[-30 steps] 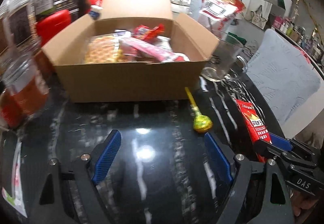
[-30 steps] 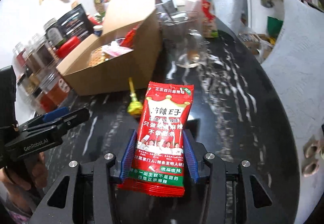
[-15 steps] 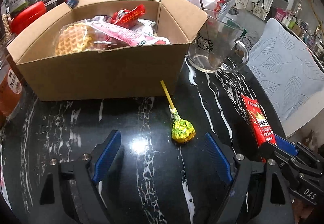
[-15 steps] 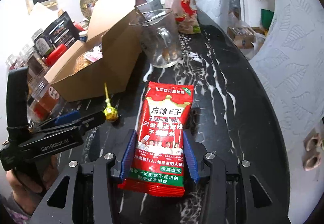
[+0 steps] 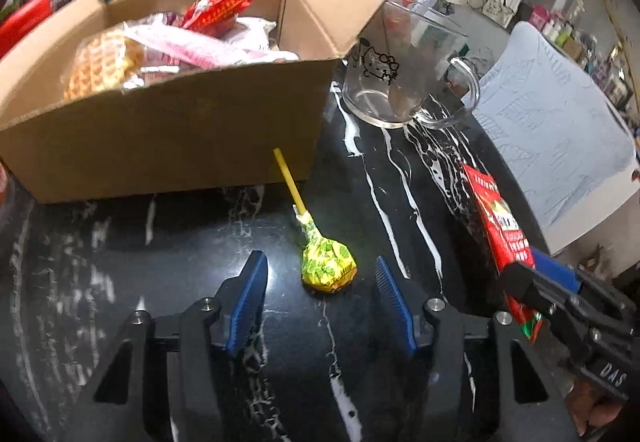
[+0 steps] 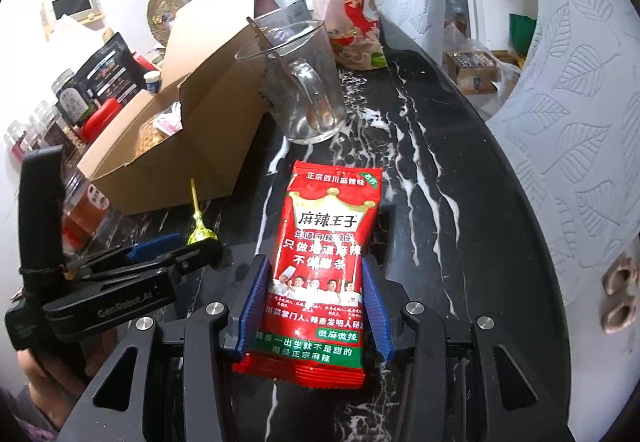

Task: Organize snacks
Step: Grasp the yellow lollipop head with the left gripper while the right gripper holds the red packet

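Right gripper (image 6: 314, 306) clamps a red 麻辣王子 spicy-strip packet (image 6: 324, 262) at lower centre. Left gripper (image 5: 320, 282), "GenRobot.AI", jaws closing around the untouched yellow-wrapped lollipop (image 5: 326, 262) below the cardboard snack box (image 5: 168, 134).

Box (image 5: 168, 130) contents blurred, half hidden

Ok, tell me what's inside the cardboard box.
In the cardboard box lie a wrapped waffle, a pink packet and a red wrapper on top. Whatever sits beneath them, and the box floor, is covered.
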Motion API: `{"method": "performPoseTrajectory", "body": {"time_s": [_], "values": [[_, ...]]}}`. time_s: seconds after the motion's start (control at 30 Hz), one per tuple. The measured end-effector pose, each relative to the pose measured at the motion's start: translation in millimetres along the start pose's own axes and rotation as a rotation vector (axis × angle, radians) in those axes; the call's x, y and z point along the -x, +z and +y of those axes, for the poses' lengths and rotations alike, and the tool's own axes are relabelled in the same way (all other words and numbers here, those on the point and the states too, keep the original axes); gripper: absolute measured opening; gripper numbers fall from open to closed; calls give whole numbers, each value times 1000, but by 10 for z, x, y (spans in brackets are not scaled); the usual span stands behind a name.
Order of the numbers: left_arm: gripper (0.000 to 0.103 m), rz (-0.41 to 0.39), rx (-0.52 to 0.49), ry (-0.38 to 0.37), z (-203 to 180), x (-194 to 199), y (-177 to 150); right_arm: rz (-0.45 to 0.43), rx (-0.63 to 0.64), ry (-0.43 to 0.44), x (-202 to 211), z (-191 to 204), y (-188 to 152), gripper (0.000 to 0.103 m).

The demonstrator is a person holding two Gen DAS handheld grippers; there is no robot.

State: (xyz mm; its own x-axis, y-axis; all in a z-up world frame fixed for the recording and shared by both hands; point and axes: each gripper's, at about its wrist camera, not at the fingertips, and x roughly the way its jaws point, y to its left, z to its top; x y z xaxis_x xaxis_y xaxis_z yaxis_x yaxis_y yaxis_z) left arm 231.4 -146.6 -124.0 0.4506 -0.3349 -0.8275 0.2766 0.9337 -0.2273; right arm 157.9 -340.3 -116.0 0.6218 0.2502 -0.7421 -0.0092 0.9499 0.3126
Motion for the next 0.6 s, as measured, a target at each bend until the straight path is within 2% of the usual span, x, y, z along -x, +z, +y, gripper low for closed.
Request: {"method": "performPoseTrajectory", "body": {"time_s": [0.07, 0.27, 0.6], "values": [[27, -4, 0, -6, 2, -11, 3, 1, -3, -1, 7, -1, -10, 45], [26, -7, -24, -6, -25, 48, -41, -6, -6, -4, 44, 25, -44, 45], [26, -57, -42, -13, 58, 443, -224, -5, 14, 21, 73, 236, -163, 45]]}}
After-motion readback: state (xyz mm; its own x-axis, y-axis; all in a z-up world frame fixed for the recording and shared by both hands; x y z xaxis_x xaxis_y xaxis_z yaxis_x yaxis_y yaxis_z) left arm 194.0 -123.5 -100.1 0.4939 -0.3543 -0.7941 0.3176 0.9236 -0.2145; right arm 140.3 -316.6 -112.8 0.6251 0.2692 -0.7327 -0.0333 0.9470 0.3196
